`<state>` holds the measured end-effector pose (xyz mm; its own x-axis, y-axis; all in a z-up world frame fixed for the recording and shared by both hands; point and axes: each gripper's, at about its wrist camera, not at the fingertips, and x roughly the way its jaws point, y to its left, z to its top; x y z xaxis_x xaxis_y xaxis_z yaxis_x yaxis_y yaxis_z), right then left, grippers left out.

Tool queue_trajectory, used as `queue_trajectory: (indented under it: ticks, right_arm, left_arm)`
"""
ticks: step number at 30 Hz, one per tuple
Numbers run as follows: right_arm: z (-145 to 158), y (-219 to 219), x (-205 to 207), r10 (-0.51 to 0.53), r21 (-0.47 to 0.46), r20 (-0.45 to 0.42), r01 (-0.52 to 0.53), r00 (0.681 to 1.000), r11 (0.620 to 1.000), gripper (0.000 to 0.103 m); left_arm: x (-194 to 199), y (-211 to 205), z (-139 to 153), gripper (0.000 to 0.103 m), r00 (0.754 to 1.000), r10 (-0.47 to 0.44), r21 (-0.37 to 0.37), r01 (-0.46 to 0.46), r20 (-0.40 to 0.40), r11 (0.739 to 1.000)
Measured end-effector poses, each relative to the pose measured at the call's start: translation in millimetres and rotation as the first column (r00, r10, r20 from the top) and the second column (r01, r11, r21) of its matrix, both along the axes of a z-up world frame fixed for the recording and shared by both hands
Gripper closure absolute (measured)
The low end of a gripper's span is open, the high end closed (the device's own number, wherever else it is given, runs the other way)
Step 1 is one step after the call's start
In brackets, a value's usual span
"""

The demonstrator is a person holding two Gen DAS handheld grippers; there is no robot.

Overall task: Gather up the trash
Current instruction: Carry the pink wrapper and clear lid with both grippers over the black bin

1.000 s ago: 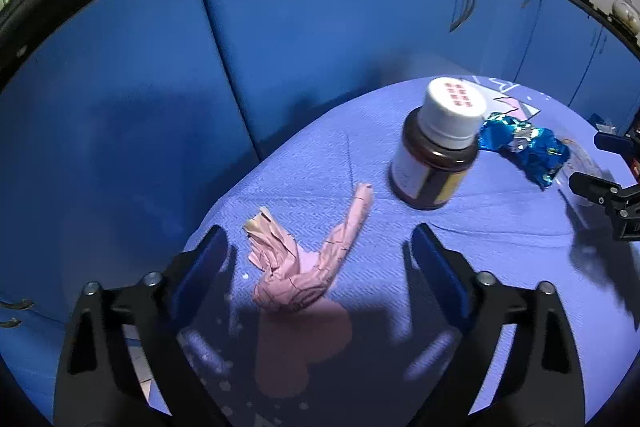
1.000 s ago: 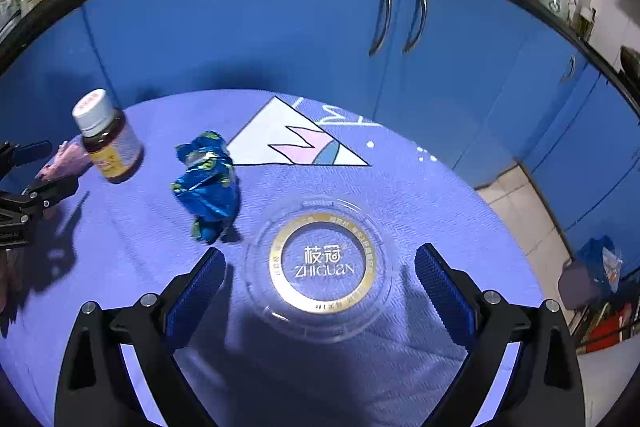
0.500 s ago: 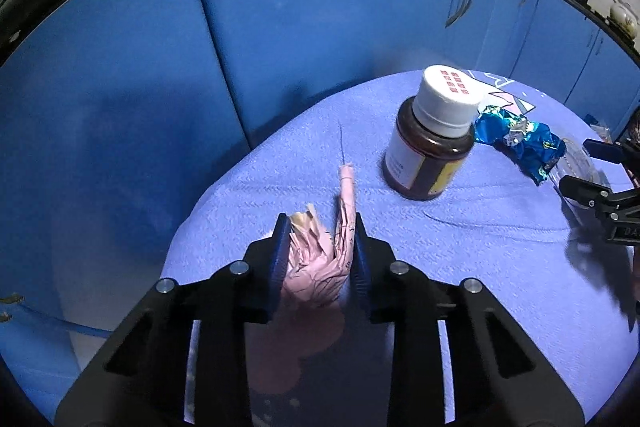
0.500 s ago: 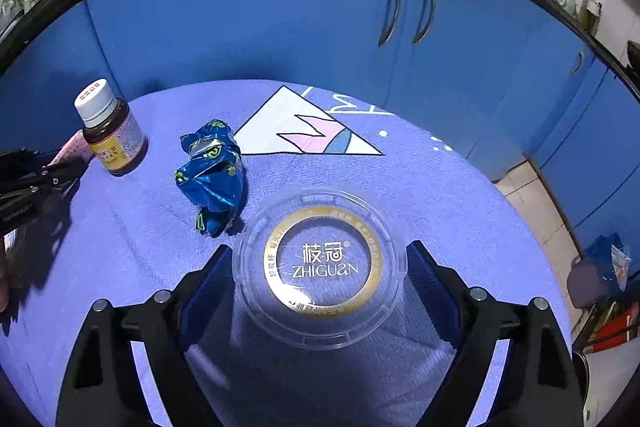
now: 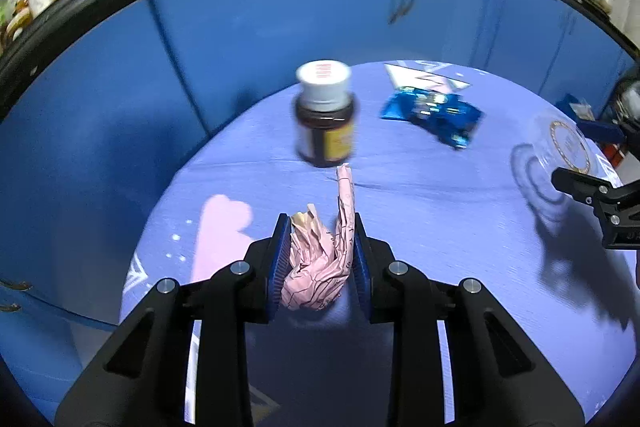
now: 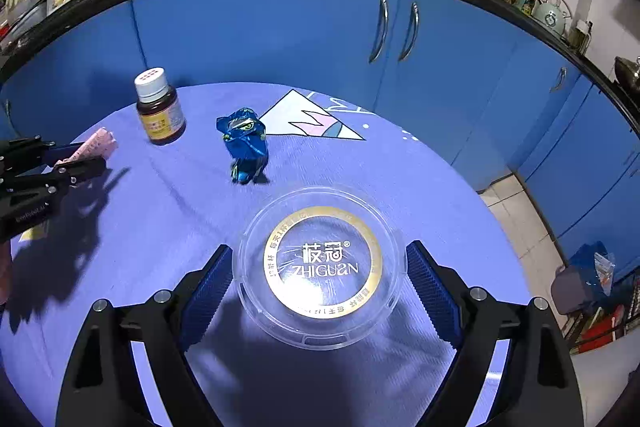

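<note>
My left gripper point(image 5: 319, 223) is shut on a crumpled pink paper point(image 5: 316, 267), held just above the lilac tablecloth point(image 5: 440, 227); one twisted end of the paper sticks up past the pads. My right gripper point(image 6: 319, 247) is shut on a clear round plastic lid point(image 6: 320, 267) with a gold ring, both pads pressing its rim; the lid casts a shadow on the cloth below. In the right wrist view the left gripper point(image 6: 80, 157) and the pink paper point(image 6: 98, 143) appear at the far left. A crumpled blue foil wrapper point(image 6: 244, 143) lies mid-table.
A brown bottle point(image 5: 324, 131) with a white cap stands upright near the table's far edge, left of the blue wrapper point(image 5: 436, 115). Blue cabinet doors point(image 6: 280, 39) ring the round table. Bags and clutter sit on the tiled floor point(image 6: 580, 275) to the right.
The left jaws closed on the pink paper and raised it off the cloth. The right jaws closed on the clear lid and raised it. Both grippers drew back from the table's far side.
</note>
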<state>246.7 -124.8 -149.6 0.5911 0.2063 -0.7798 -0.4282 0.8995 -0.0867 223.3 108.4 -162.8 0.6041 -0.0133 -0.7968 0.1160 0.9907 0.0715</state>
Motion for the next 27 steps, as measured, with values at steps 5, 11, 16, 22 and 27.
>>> queue_trajectory:
  ticks: [5, 11, 16, 22, 27]
  right_arm:
    - [13, -23, -19, -0.026, -0.002, 0.029, 0.026, 0.999, 1.0, 0.019]
    - [29, -57, -36, -0.071, 0.005, 0.06, 0.071, 0.996, 0.997, 0.019]
    - [43, -87, -52, -0.11, 0.014, 0.089, 0.109, 0.99, 0.994, 0.019]
    - [56, -123, -71, -0.151, 0.03, 0.12, 0.149, 0.981, 0.988, 0.019]
    - [65, -150, -87, -0.185, 0.041, 0.14, 0.181, 0.973, 0.983, 0.019]
  left_arm:
    - [-8, -26, 9, 0.073, 0.999, -0.048, 0.018, 0.048, 0.011, 0.999]
    - [-20, -74, 28, 0.073, 0.991, -0.123, 0.043, 0.121, 0.045, 0.992]
    - [-29, -107, 39, 0.073, 0.983, -0.17, 0.06, 0.166, 0.064, 0.984]
    - [-40, -139, 56, 0.073, 0.972, -0.219, 0.079, 0.212, 0.085, 0.974]
    - [-48, -169, 68, 0.073, 0.958, -0.267, 0.095, 0.258, 0.104, 0.962]
